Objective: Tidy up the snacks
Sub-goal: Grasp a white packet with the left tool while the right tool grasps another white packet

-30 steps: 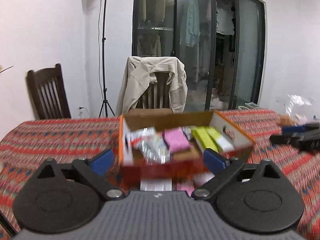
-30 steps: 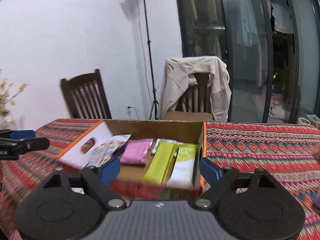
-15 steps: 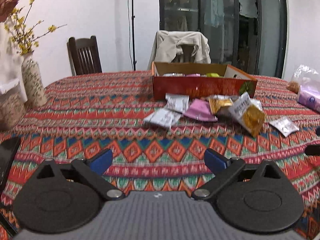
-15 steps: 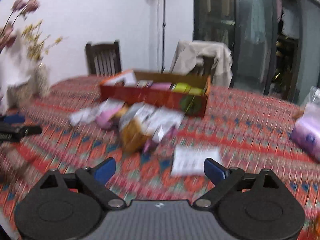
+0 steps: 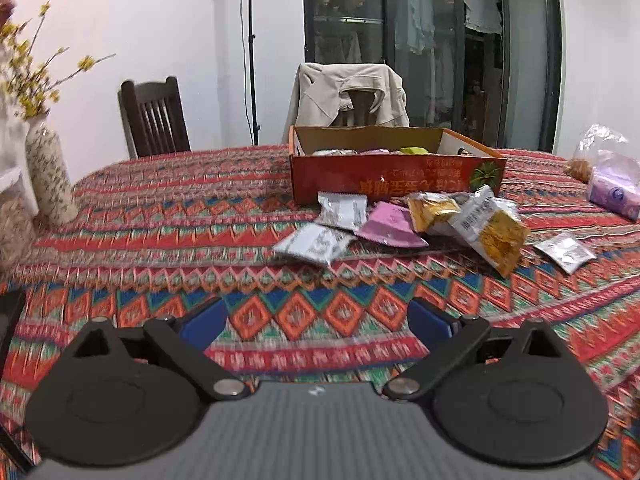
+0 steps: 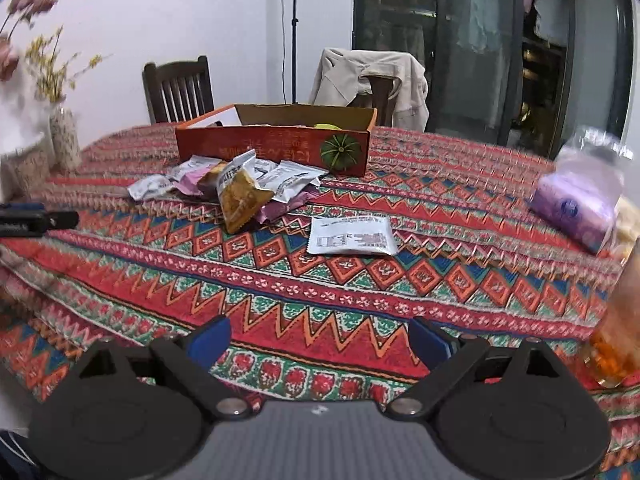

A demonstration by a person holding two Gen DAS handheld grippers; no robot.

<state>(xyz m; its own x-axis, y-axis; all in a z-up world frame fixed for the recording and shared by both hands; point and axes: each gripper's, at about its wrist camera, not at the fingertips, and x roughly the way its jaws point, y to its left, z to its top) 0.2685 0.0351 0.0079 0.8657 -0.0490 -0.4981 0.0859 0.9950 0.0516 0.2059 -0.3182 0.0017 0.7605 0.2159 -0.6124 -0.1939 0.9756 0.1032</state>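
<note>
Right gripper (image 6: 318, 338): jaws spread wide, nothing between them, just patterned tablecloth (image 6: 360, 292) underneath. It sits well back from the box, on the near side of the table.
Left gripper (image 5: 316, 320): same deal, wide open and empty, hanging over the cloth well in front of the box. You can also spot its dark tip at the left edge of the right wrist view.
Landmark: orange cardboard box (image 5: 394, 178), open top, upside-down print and a green pumpkin picture on the front wall. A few packets sit inside, can't make out much beyond something yellow-green and something pink.
Snack pile (image 5: 400, 226): heaped right against the front of the box. Silver-white packets, a pink one (image 5: 390, 228), and a big yellow-orange bag (image 5: 490, 232) tilted on top.
Loose white packet (image 6: 352, 236): lying flat on its own, in front of the box and to the right of the pile, clearly apart from it.
Purple pack (image 6: 574, 206): inside a clear plastic bag, well off to the right of the box.
Vase (image 5: 50, 172): speckled, with yellow flowers, far left of the box near the table edge.
Behind the box: chair with a beige jacket (image 5: 348, 94) draped over it, plus a bare dark wooden chair (image 5: 154, 116) further left.
</note>
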